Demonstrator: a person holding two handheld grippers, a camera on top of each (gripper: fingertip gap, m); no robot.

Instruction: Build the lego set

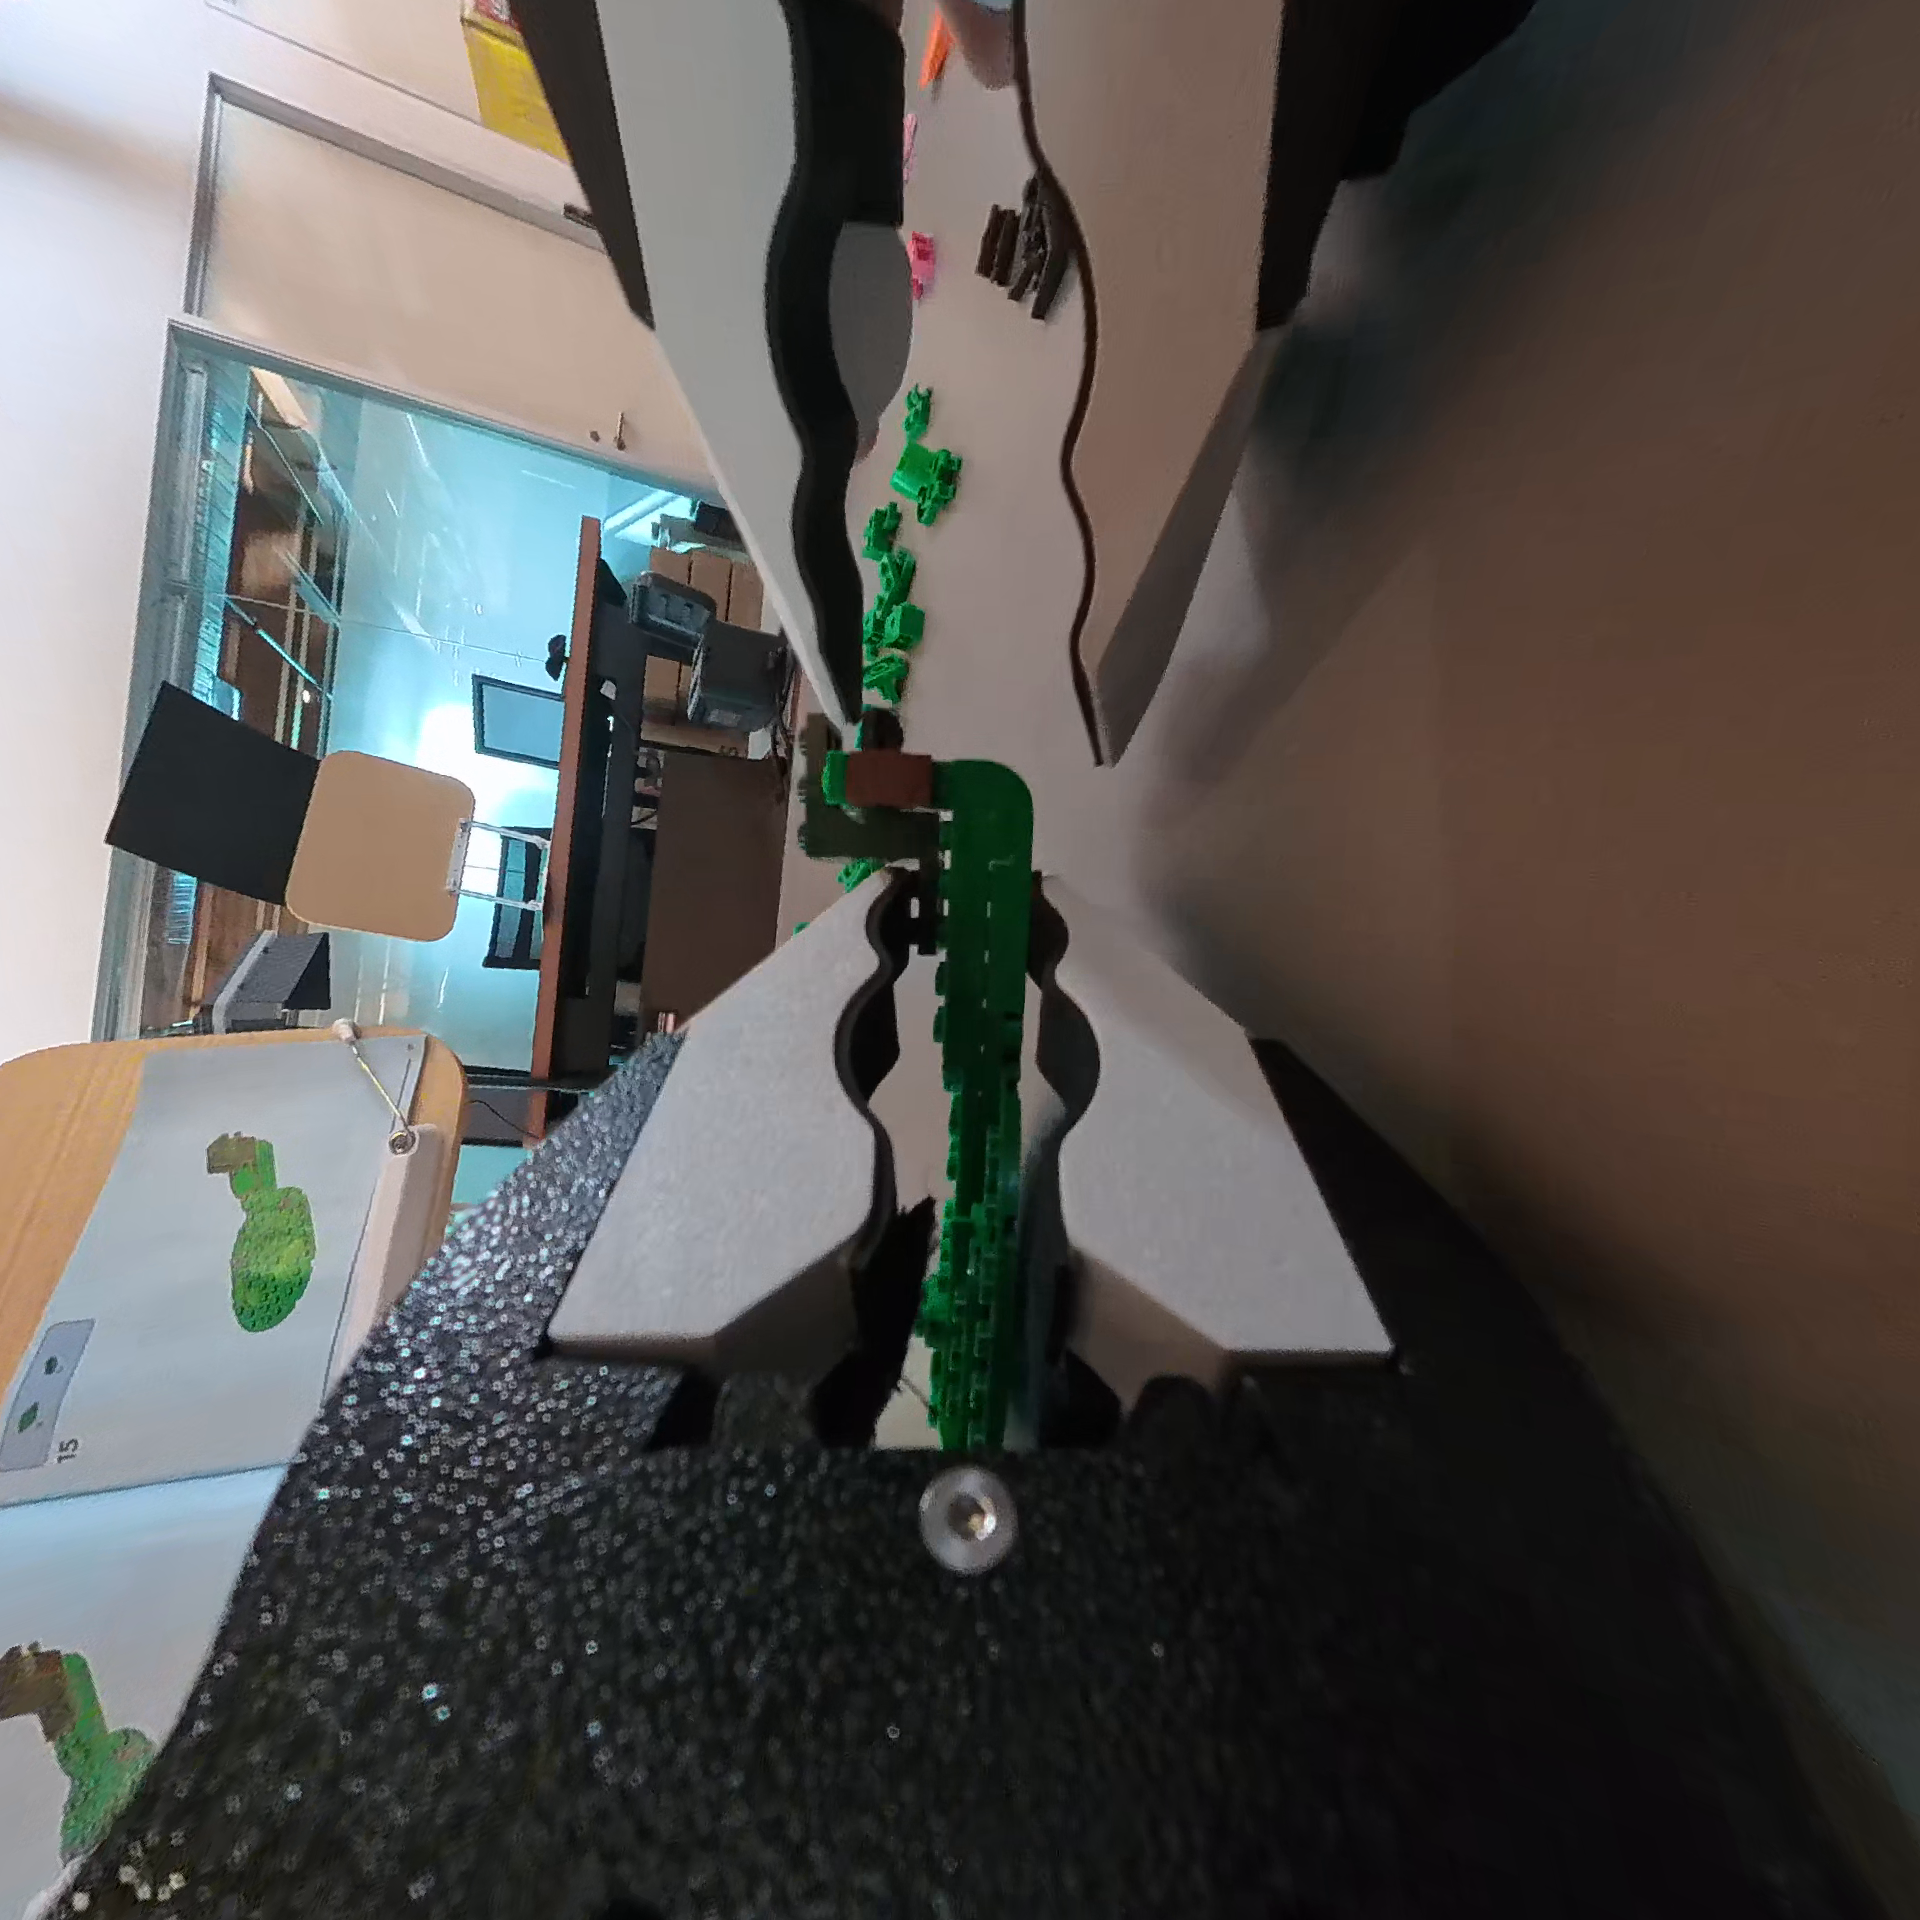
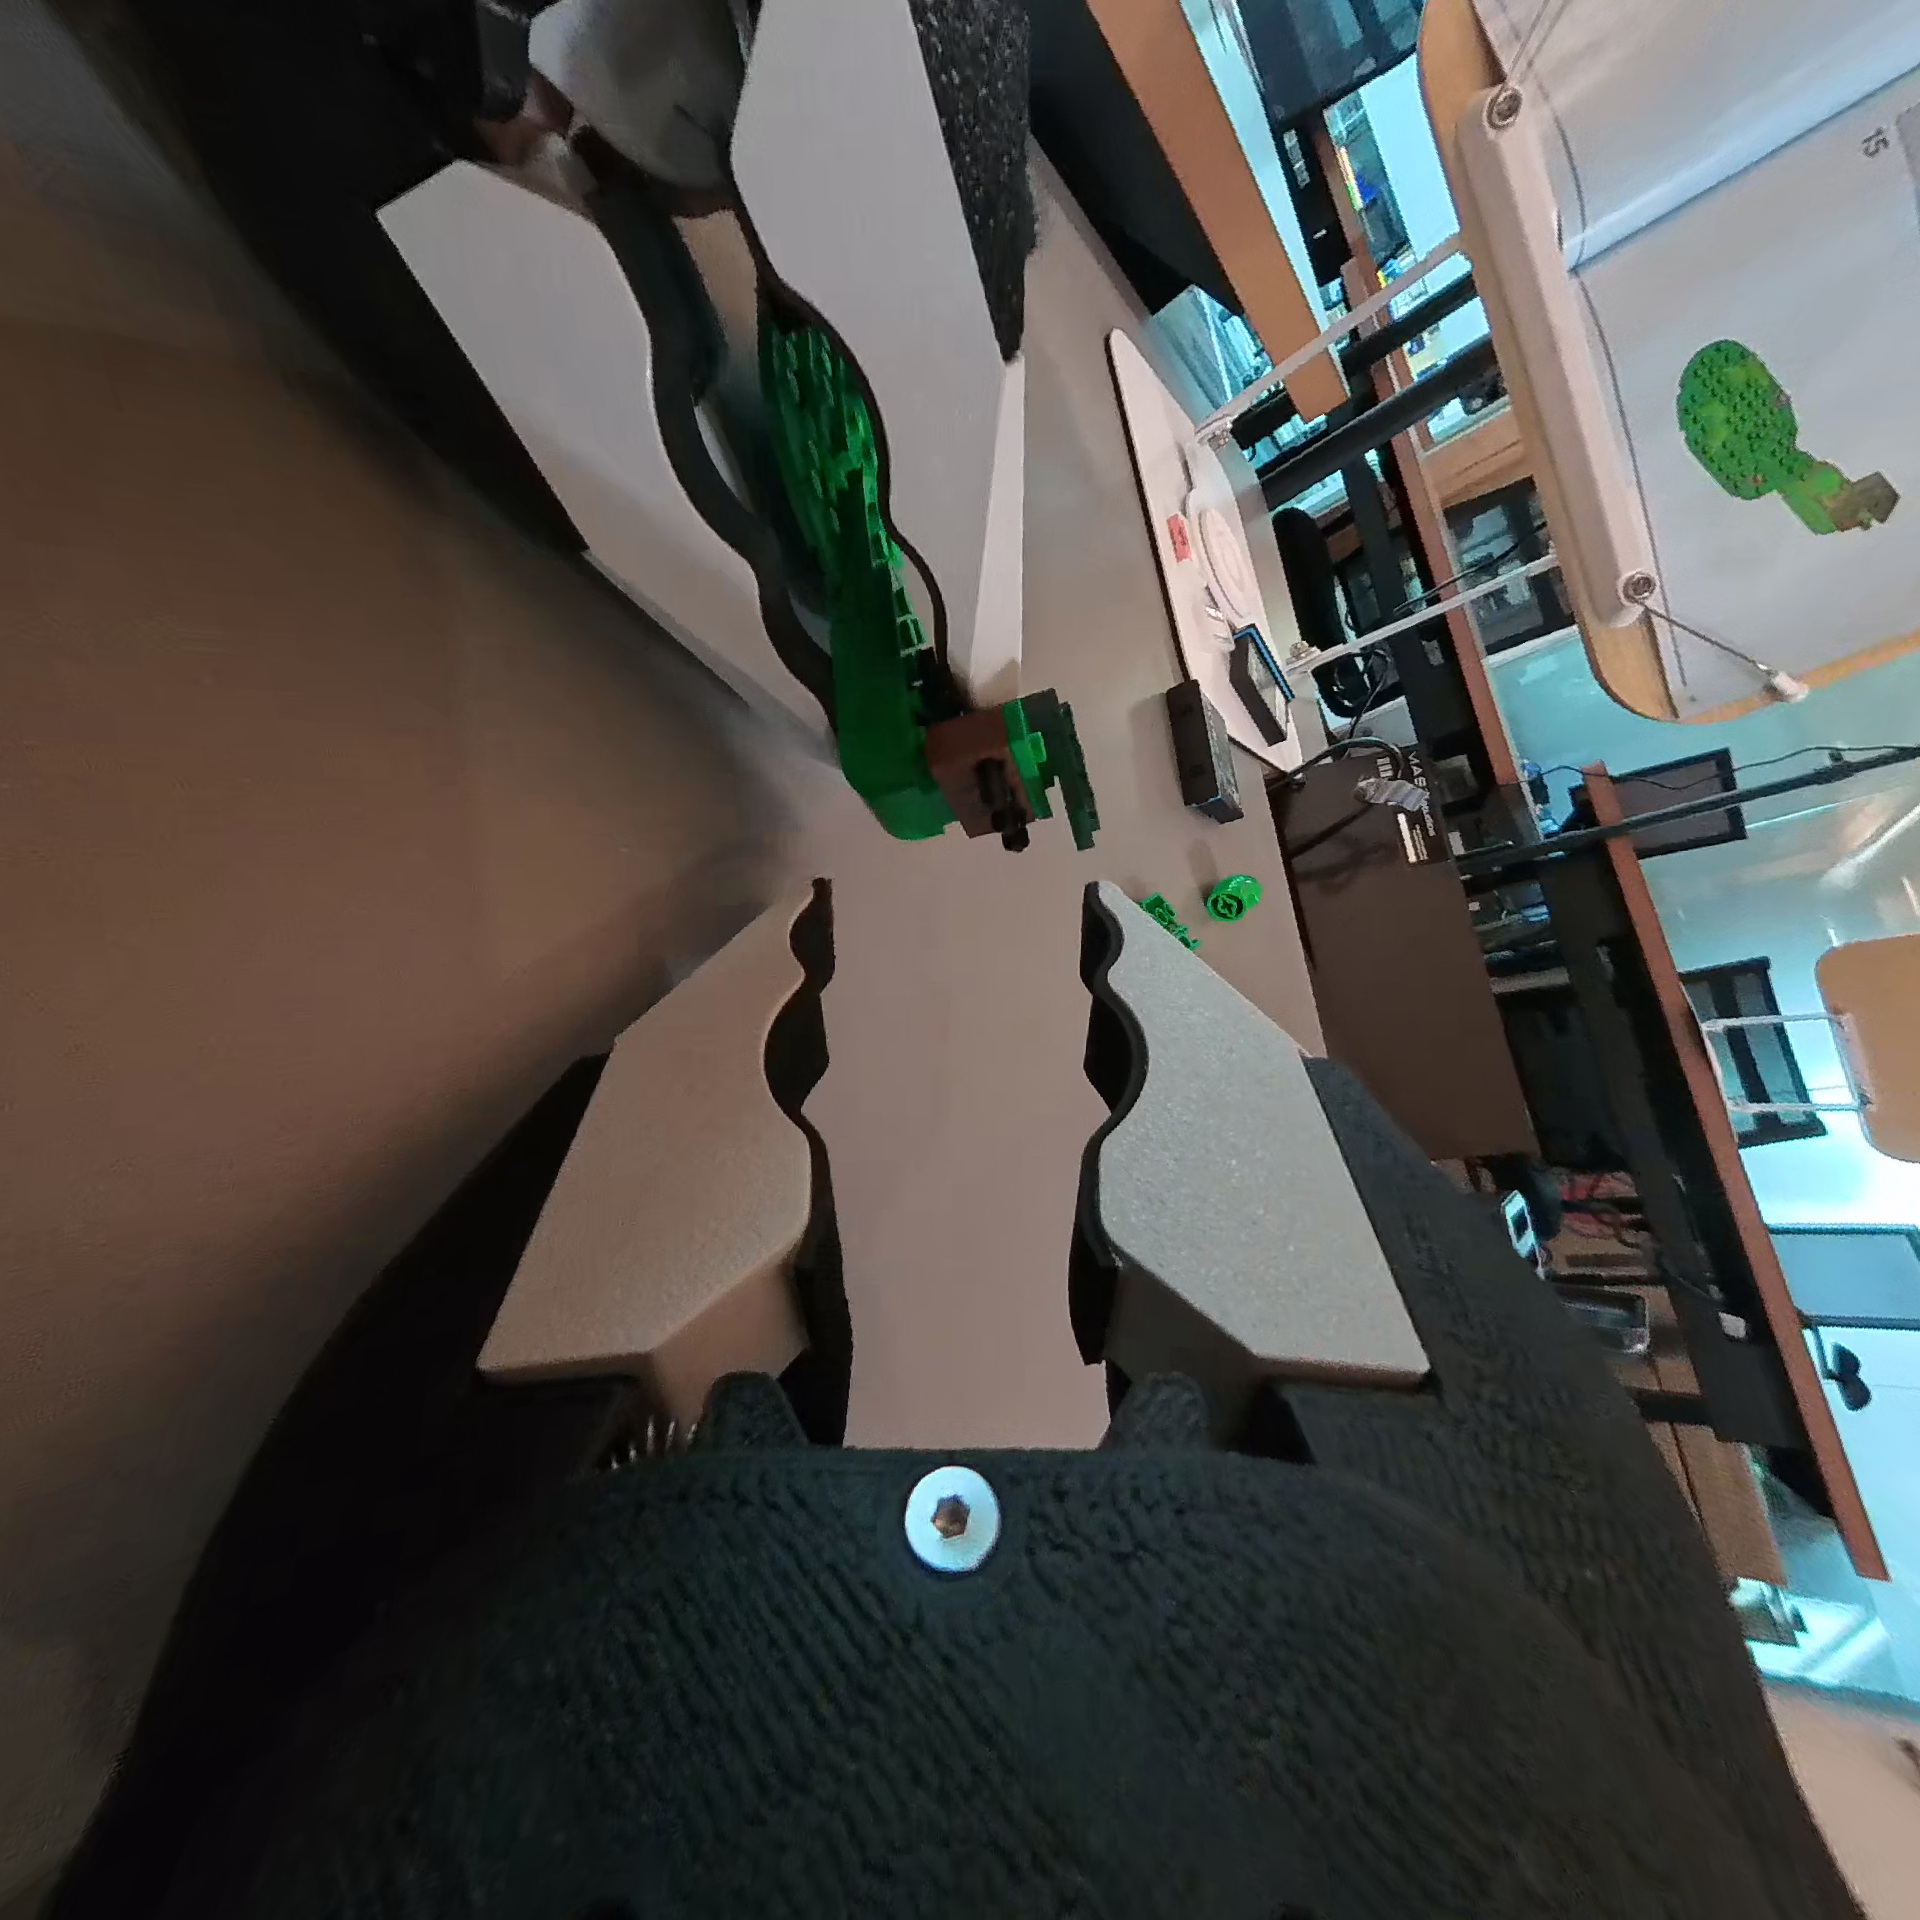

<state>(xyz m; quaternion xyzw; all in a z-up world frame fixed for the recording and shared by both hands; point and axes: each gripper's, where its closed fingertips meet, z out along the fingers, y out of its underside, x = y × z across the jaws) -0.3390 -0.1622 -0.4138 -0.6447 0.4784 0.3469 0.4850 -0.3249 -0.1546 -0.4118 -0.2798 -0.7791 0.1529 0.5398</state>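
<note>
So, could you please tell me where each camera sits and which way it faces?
Left wrist view: on the left gripper, looking along its fingers, shut on the green lego build; the right gripper faces it.
Right wrist view: on the open right gripper, facing that build in the left gripper.
Shared: build, both grippers.

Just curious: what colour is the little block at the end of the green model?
Brown block, clearest in the right wrist view.
</note>
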